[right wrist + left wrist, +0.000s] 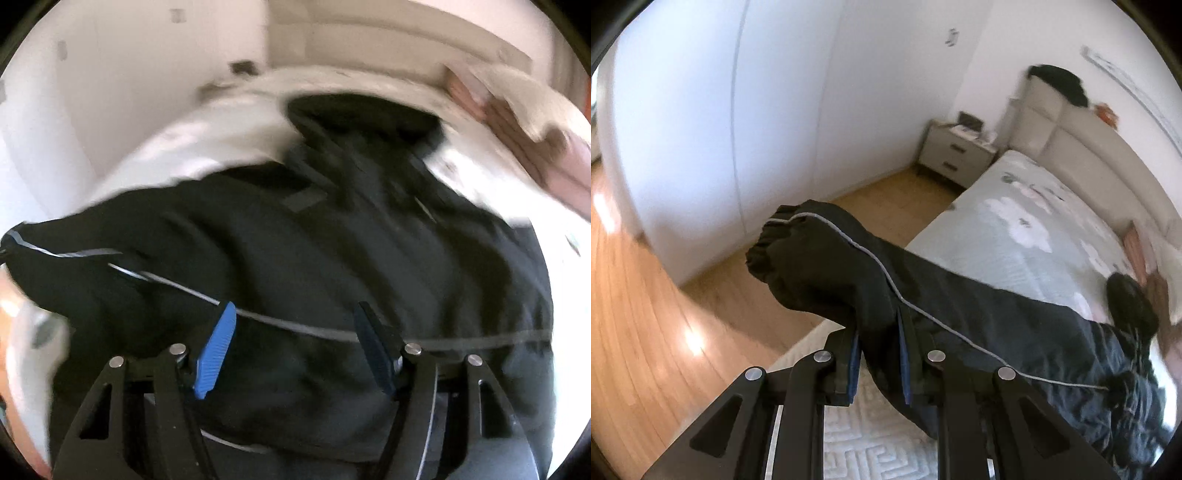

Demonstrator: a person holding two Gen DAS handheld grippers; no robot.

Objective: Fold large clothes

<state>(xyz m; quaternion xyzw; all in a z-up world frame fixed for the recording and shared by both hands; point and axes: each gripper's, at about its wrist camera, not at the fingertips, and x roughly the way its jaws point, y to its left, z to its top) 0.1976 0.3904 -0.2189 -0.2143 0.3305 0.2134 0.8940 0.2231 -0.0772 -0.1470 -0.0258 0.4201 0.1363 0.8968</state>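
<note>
Black fabric, a jacket [979, 306] with thin grey piping, is filling the lower centre of the left wrist view and running to the lower right edge. The left gripper [877, 354] is clamping one sleeve [827, 266] just behind its gathered cuff; both blue pads [854, 365] are pressing the cloth, and the cuff is standing free above the fingers in mid-frame. The rest of the jacket is lying on the bed [1015, 236], whose pale floral sheet is occupying the right half of the frame. A nightstand [955, 155] is standing at upper centre beside the headboard [1082, 147], and a wood floor [639, 302] is curving along the left edge.

In the right wrist view, blurred by motion, the jacket body [314, 258] is spreading across the middle of the frame over the white bed [207, 125]. The right gripper [295, 343] is hanging over the cloth with its jaws standing wide; the bright blue pad [218, 350] at lower left and its shaded twin at lower right are pinching nothing. Whether the fingertips are touching the fabric cannot be told.
</note>
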